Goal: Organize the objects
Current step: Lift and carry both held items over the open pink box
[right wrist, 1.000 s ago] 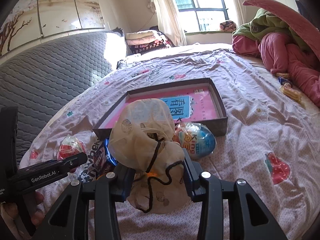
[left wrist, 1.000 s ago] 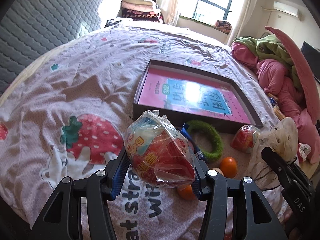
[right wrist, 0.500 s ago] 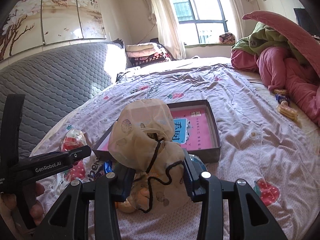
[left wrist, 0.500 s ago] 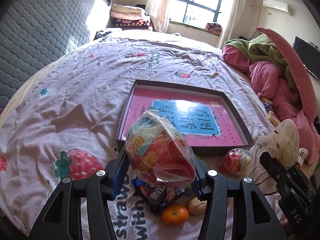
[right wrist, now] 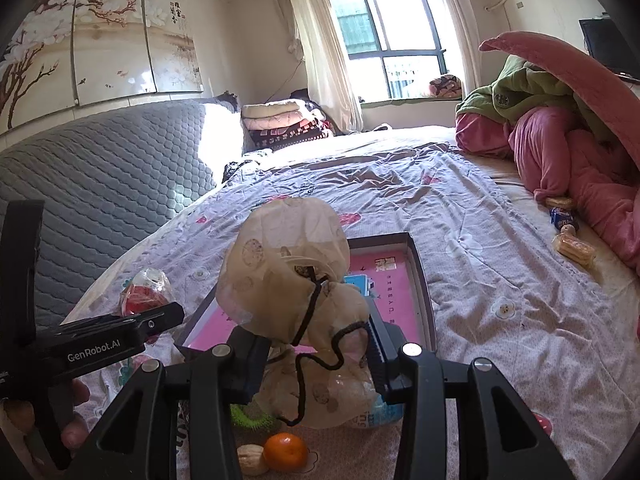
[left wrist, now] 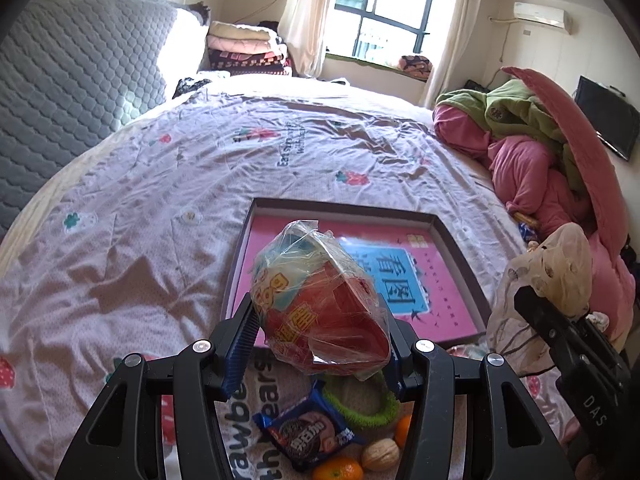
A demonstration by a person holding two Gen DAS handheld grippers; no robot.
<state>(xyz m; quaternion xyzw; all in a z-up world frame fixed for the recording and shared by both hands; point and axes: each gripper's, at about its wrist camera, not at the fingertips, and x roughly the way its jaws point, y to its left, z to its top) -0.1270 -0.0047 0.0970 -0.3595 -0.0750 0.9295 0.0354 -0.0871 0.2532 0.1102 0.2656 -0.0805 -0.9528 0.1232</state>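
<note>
Left gripper (left wrist: 320, 344) is clamped on a cellophane-wrapped toy egg (left wrist: 320, 304), red and blue, held in the air above the near edge of the shallow box (left wrist: 460, 256) that lies mid-bed. Right gripper (right wrist: 316, 354) is clamped on a beige drawstring pouch (right wrist: 288, 280), also held up over the box's near edge; its black cord (right wrist: 308, 344) dangles loose.

Bed (left wrist: 160, 200) under the grippers, near edge: a cookie packet (left wrist: 308, 436), a green ring (left wrist: 360, 408), two oranges (left wrist: 338, 470), a walnut (left wrist: 380, 458). Two more snacks (right wrist: 568, 236) lie by the pink blankets at the bed's right edge.

Handling, judged: the egg looks light, with a stiff shell under slick, crinkly film, so it could slip or rotate; pinch across the widest middle, as it is now. The pouch is soft and light with lumpy contents that sag below the jaws; grip the bunched neck, and watch that the cord doesn't snag on the box wall.

Likely step: drop both into the box. The box interior looks bare apart from the printed base.
</note>
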